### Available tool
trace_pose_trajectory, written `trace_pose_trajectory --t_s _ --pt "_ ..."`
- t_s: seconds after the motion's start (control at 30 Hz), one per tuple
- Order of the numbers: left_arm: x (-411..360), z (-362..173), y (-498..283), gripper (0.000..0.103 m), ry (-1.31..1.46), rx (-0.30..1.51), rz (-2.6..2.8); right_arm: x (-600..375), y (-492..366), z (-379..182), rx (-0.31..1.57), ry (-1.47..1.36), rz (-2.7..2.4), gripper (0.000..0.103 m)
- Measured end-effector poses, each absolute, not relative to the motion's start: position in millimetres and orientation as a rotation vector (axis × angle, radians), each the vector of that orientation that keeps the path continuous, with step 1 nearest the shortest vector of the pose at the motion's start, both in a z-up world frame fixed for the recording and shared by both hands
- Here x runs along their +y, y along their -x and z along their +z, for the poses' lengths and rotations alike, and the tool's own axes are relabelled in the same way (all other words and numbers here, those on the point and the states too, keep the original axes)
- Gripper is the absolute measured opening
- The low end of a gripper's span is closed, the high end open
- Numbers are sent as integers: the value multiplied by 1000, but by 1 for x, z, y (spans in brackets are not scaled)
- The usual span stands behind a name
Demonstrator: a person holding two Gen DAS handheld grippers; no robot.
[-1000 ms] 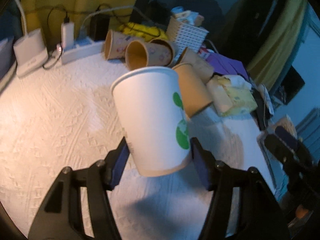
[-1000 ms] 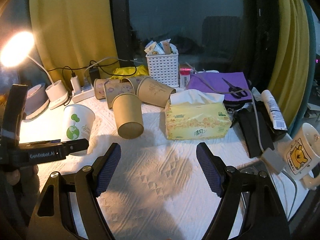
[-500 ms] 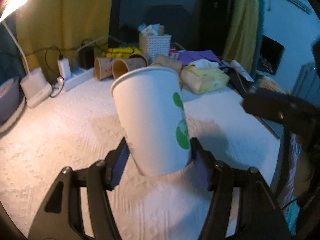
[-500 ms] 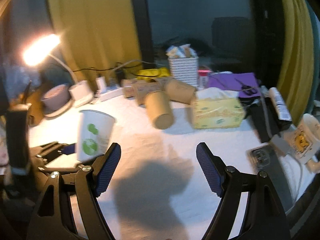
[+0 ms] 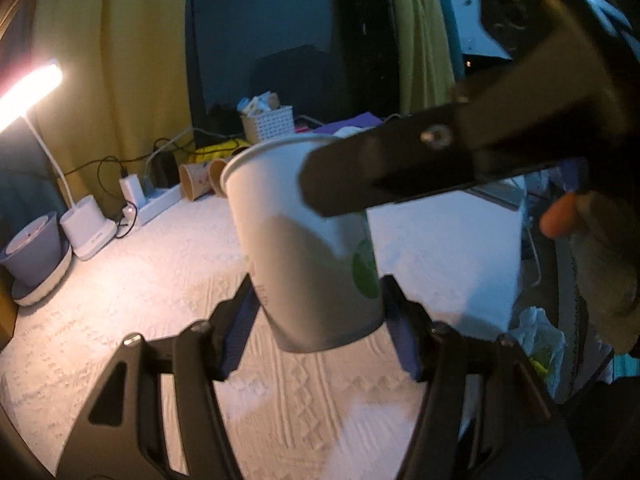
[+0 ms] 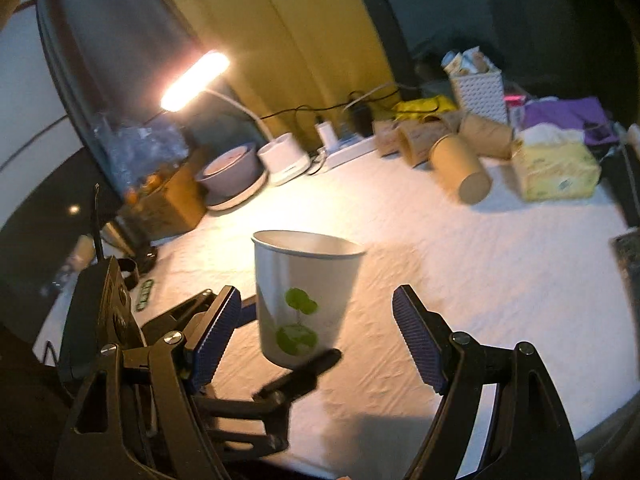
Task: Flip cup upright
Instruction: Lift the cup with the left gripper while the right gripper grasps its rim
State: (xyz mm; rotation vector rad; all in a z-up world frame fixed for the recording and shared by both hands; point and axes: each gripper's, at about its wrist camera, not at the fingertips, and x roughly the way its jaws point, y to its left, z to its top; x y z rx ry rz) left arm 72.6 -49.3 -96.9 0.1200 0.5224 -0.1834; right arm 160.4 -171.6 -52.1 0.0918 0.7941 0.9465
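A white paper cup with green leaf print stands mouth up between the blue pads of my left gripper, which is shut on its lower part. It looks held just above the white tablecloth. In the right wrist view the same cup sits between the open pads of my right gripper, which touch nothing. The left gripper's black fingers reach under the cup there. The right gripper's black body crosses in front of the cup's rim.
Several brown paper cups lie on their sides at the back, beside a yellow tissue box and a white basket. A lit desk lamp, a grey bowl and a power strip stand at the left.
The right gripper has swung left and in close, so its open fingers now flank the white cup. The left gripper still holds the cup, turned to face further left.
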Motion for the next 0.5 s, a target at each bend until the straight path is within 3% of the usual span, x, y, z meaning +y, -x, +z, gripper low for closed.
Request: trace_pose_trajectory --t_s 0.5 --pt "-62 -87 -51 62 -147 453 -286 -166 -160 -58 867 -139 1028 81"
